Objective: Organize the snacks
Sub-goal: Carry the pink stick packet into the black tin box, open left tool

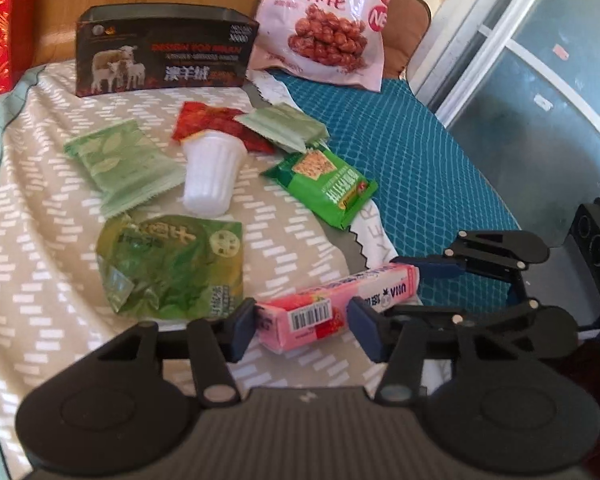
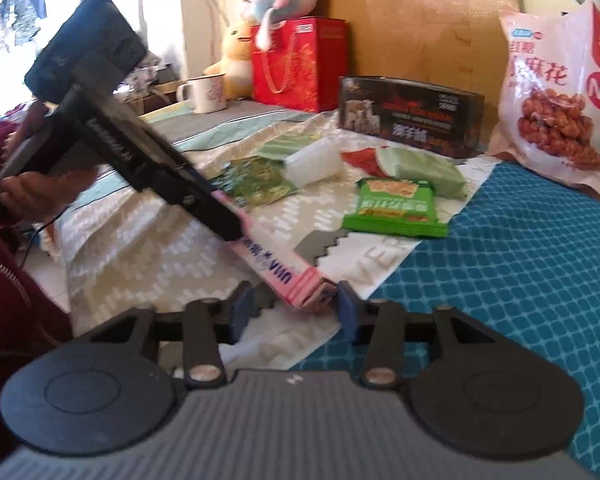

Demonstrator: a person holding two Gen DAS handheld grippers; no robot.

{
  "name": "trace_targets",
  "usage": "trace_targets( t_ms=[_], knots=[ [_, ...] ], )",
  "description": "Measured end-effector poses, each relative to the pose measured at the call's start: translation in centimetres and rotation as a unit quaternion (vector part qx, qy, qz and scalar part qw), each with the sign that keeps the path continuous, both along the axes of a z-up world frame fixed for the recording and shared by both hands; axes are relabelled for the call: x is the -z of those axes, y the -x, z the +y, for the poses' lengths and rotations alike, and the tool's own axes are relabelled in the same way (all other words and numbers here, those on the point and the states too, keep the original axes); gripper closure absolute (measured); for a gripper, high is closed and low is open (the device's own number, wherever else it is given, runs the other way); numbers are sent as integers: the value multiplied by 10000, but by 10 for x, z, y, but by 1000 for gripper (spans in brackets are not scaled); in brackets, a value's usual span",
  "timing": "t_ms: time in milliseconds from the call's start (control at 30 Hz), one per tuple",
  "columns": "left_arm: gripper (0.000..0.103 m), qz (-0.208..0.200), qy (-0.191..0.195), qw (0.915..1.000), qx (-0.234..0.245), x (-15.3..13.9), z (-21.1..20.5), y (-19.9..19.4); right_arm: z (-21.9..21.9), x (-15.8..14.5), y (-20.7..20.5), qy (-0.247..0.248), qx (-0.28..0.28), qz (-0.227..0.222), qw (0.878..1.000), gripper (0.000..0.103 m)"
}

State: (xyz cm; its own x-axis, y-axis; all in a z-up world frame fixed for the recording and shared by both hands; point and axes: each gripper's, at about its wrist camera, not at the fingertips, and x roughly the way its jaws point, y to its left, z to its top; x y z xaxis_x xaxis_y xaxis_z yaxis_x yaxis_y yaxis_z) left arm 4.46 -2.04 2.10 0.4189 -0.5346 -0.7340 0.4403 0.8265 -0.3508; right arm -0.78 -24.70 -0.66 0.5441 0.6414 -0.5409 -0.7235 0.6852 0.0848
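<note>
A long pink candy box [image 1: 332, 300] lies on the patterned cloth [image 1: 40, 240]. My left gripper [image 1: 302, 330] is closed around its near end with the barcode. My right gripper [image 2: 292, 312] has its jaws on either side of the box's other end [image 2: 300, 292]; it also shows in the left wrist view [image 1: 432, 272]. Several snacks lie beyond: a green cracker pack [image 1: 324, 186], a white ribbed cup [image 1: 212, 178], pale green packets [image 1: 120, 164], a crumpled green bag [image 1: 172, 268] and a red packet [image 1: 208, 122].
A dark box with sheep on it [image 1: 164, 56] stands at the back. A big pink snack bag [image 1: 328, 20] leans against the wooden headboard. Teal bedding [image 1: 420, 168] lies to the right. A red gift bag [image 2: 300, 64], a mug [image 2: 206, 92] and plush toys [image 2: 276, 4] stand behind.
</note>
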Motion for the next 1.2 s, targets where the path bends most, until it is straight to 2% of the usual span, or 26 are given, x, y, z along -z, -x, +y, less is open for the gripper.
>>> trace_targets(
  t_ms=[167,300,400,600,700,833,933,1000,1067,1200],
  knots=[
    [58,-286,66,9995,-98,-25,15,-9,11,-11,-6,4,-25,-307,9995,64],
    [58,-690,72,9974,-177,-52,18,-37,16,-31,-30,-63,68,-677,9977,64],
    [55,-1077,53,9936,-331,-71,15,-68,22,-47,-63,24,183,-1019,9946,64],
    [51,-1524,75,9850,-802,-95,14,-154,37,-71,-148,214,445,-1342,9897,64],
    [51,-1602,128,9817,-1017,-99,20,-196,52,-77,-193,423,606,-1494,9860,66],
    [52,-1537,119,9798,-1277,-88,27,-242,71,-73,-244,624,709,-1457,9848,66],
    [48,-1247,92,9823,-1392,-71,25,-267,82,-58,-264,804,799,-1384,9839,61],
    [50,-1099,2,9822,-1522,-60,25,-273,87,-51,-268,868,823,-1436,9824,52],
    [50,-1141,-21,9810,-1568,-55,29,-268,84,-50,-261,705,822,-1528,9823,50],
    [50,-1102,412,9796,-1628,-63,40,-244,55,-54,-237,194,1000,-1348,9856,50]
  ],
)
